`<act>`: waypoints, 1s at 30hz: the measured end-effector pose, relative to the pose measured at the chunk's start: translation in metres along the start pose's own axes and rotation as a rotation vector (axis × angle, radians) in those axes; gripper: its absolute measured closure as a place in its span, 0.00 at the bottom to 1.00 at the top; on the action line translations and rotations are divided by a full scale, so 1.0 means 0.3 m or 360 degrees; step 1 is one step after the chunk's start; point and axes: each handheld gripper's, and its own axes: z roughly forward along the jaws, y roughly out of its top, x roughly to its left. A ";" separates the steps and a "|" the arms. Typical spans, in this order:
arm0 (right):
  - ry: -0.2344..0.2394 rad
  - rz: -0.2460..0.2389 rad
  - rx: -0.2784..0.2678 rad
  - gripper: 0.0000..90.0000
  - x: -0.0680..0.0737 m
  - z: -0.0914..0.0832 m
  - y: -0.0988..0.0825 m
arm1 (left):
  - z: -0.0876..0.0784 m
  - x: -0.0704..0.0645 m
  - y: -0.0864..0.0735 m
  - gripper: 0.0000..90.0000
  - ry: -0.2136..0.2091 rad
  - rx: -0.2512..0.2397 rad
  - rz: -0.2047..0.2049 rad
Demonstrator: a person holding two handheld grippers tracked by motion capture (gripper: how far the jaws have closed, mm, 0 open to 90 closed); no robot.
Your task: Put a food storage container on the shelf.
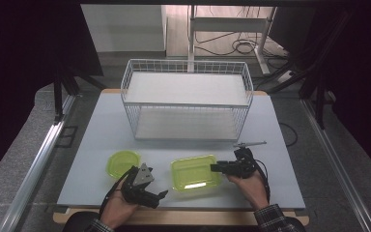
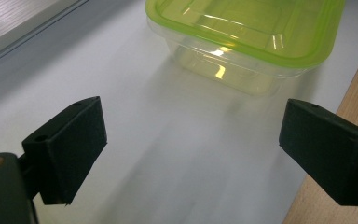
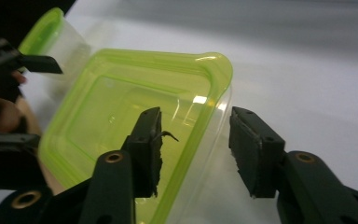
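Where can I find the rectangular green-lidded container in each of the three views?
High view: rectangular green-lidded container lies low centre, between both grippers.
Left gripper view: upper right, beyond the open jaws.
Right gripper view: centre left, its near rim between the jaws.
Shared landmark: the pale grey table.

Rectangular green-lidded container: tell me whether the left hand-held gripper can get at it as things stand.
Probably yes. The left hand-held gripper stands open, facing the rectangular container across bare table; the right hand-held gripper straddles its far edge only.
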 end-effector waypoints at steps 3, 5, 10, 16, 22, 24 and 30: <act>0.0061 0.0102 0.0030 0.71 -0.018 0.009 0.004 | 0.000 0.000 0.000 0.08 0.0000 0.0004 0.0013; 0.0113 0.0164 0.0046 0.77 -0.029 0.012 0.005 | 0.001 0.001 0.000 0.09 0.0000 0.0006 0.0022; 0.0227 0.0322 0.0082 0.86 -0.051 0.016 0.007 | 0.000 -0.002 0.000 0.09 0.0009 0.0008 0.0023; 0.0260 0.0285 0.0095 0.89 -0.033 0.017 0.014 | -0.005 -0.001 0.000 0.09 0.0018 -0.0004 0.0022; 0.0298 0.0299 0.0026 0.89 -0.033 -0.011 0.027 | -0.009 0.000 0.001 0.09 0.0019 -0.0018 0.0020; 0.0305 0.0294 0.0002 0.89 -0.031 -0.022 0.034 | -0.010 0.000 0.001 0.09 0.0018 -0.0020 0.0017; 0.0319 0.0285 -0.0051 0.89 -0.023 -0.052 0.064 | -0.011 -0.002 0.002 0.09 0.0016 -0.0028 0.0018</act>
